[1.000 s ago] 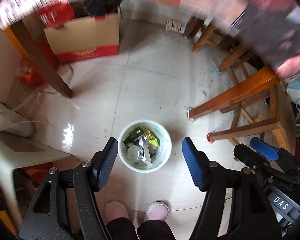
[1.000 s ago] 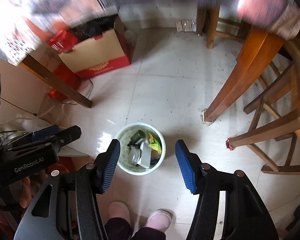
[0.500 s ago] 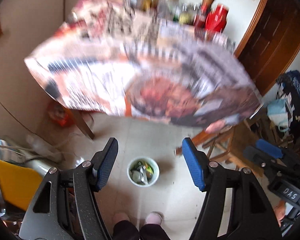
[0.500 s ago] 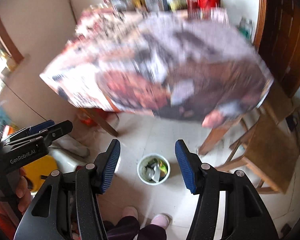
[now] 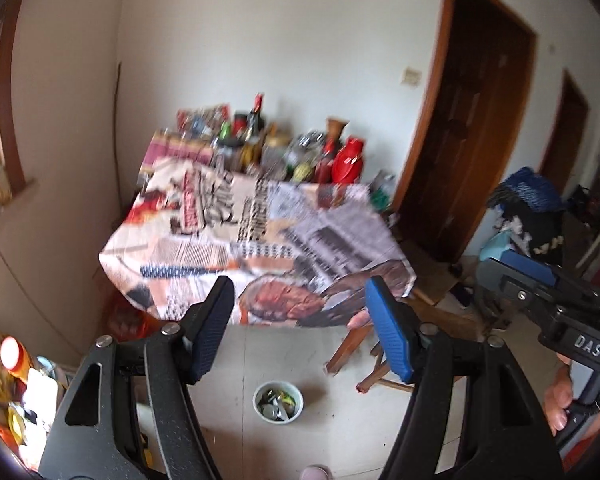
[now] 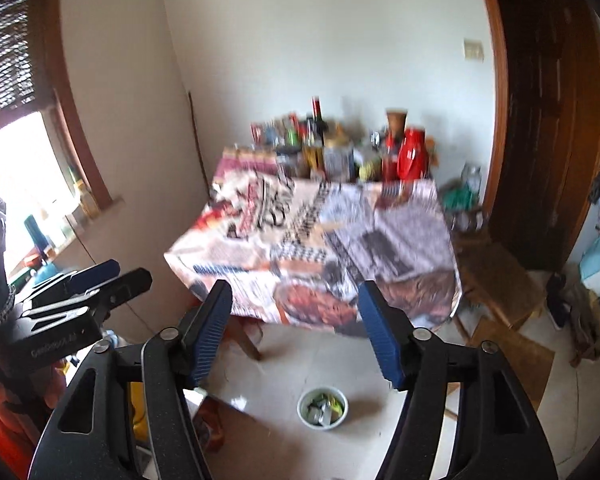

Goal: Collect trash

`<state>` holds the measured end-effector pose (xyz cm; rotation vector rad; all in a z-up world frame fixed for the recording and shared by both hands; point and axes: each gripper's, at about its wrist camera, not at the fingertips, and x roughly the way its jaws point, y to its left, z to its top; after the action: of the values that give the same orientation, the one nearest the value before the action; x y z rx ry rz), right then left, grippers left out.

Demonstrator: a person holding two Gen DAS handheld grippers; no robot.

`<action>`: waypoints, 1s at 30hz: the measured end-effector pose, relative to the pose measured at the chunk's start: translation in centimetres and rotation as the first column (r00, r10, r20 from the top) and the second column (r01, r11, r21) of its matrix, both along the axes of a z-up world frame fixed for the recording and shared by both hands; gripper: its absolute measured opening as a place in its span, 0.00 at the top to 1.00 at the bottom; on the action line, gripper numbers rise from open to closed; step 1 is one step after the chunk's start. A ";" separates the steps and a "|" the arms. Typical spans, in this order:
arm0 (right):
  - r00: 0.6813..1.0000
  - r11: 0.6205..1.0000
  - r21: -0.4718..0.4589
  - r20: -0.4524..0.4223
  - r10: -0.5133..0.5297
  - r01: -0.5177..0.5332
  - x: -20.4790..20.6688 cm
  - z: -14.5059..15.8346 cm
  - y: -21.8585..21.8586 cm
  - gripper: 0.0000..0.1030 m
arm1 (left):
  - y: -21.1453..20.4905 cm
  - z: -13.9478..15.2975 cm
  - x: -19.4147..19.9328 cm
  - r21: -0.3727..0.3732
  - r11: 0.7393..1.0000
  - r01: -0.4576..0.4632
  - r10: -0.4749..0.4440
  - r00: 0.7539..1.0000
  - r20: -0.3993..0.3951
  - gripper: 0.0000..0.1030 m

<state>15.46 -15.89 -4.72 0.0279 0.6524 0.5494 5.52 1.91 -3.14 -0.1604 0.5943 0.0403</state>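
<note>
Floor (image 5: 236, 364): bin (image 5: 278, 401); table (image 5: 256, 232): bottles (image 5: 292, 152), blurred, perhaps jars.

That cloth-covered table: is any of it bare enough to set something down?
The near half of the newspaper-print tablecloth looks bare, from the front edge back to the row of bottles and jars. That far strip by the wall, with the red jug, is crowded. Pale floor tile around the white trash bucket is also free.
</note>
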 end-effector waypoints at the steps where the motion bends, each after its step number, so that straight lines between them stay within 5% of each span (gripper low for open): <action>1: 1.000 1.000 0.004 0.018 -0.010 0.010 -0.9 0.7 0.0 0.32 | 0.0 0.8 -1.2 0.007 1.000 0.006 -0.006 1.000 0.016 0.27; 6: 0.996 0.998 0.050 0.075 -0.037 0.034 -5.8 3.3 0.0 0.23 | 0.2 3.5 -6.5 0.016 1.000 0.006 -0.008 0.997 0.082 0.07; 15: 0.995 0.998 0.066 0.097 -0.032 0.026 -9.5 4.2 0.3 0.20 | 1.2 4.9 -11.3 -0.021 1.000 -0.001 0.004 0.993 0.121 0.07; 30: 0.995 0.999 0.042 0.101 -0.028 0.024 -11.8 4.4 -0.2 0.20 | 1.2 4.9 -12.7 -0.027 1.000 0.010 -0.006 0.992 0.130 0.07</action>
<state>3.69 -16.09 -0.36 0.0463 0.5413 0.5356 -7.20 3.16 1.74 -0.1860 0.4661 0.0136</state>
